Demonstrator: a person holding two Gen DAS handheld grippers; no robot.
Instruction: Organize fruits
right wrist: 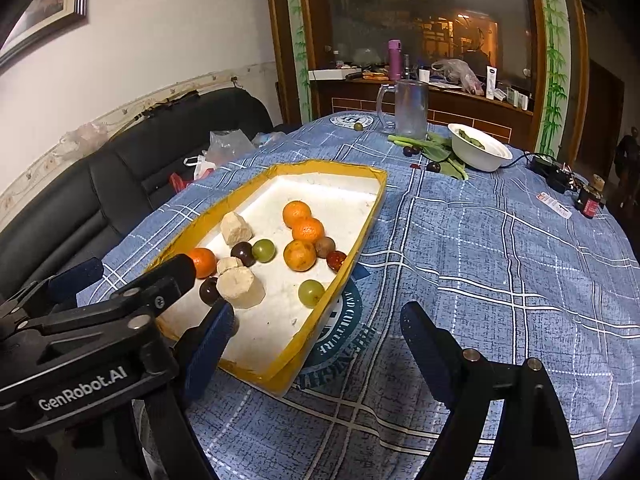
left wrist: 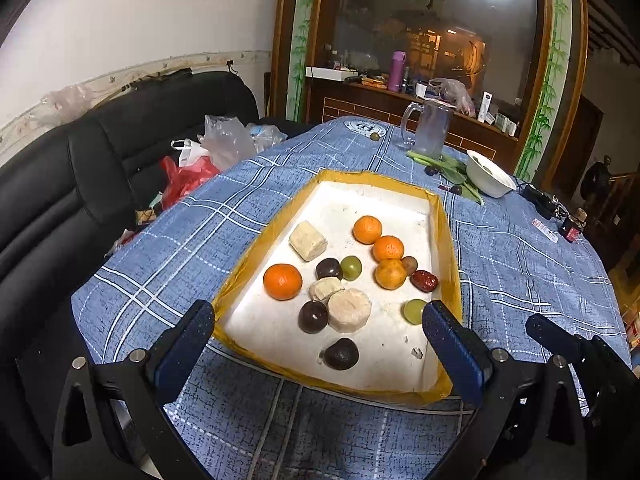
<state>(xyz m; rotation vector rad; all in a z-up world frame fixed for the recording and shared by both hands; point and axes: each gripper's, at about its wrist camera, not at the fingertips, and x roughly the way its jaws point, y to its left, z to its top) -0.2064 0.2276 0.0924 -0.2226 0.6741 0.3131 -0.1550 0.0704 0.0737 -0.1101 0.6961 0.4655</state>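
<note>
A white foam tray with yellow taped rim (left wrist: pixel 448 240) (right wrist: pixel 352 264) lies on the blue plaid table. It holds several oranges (left wrist: pixel 282 281) (right wrist: pixel 299 255), dark plums (left wrist: pixel 341 354), green grapes (left wrist: pixel 414 311) (right wrist: pixel 311 292), a red date (left wrist: pixel 425 280) and pale cut pieces (left wrist: pixel 349 310) (right wrist: pixel 240 288). My left gripper (left wrist: pixel 320 340) is open and empty, hovering over the tray's near end. My right gripper (right wrist: pixel 316 340) is open and empty, above the tray's near right corner; it also shows in the left wrist view (left wrist: pixel 560 340). The left gripper also shows in the right wrist view (right wrist: pixel 128 276).
A glass mug (left wrist: pixel 430 130) (right wrist: pixel 408 110), a white bowl (left wrist: pixel 490 178) (right wrist: pixel 480 152), green leaves (right wrist: pixel 444 154) and loose dark fruits (right wrist: pixel 433 167) stand at the table's far side. A black sofa (left wrist: pixel 80 168) with plastic bags (left wrist: pixel 224 140) is left. Small items (right wrist: pixel 588 196) lie far right.
</note>
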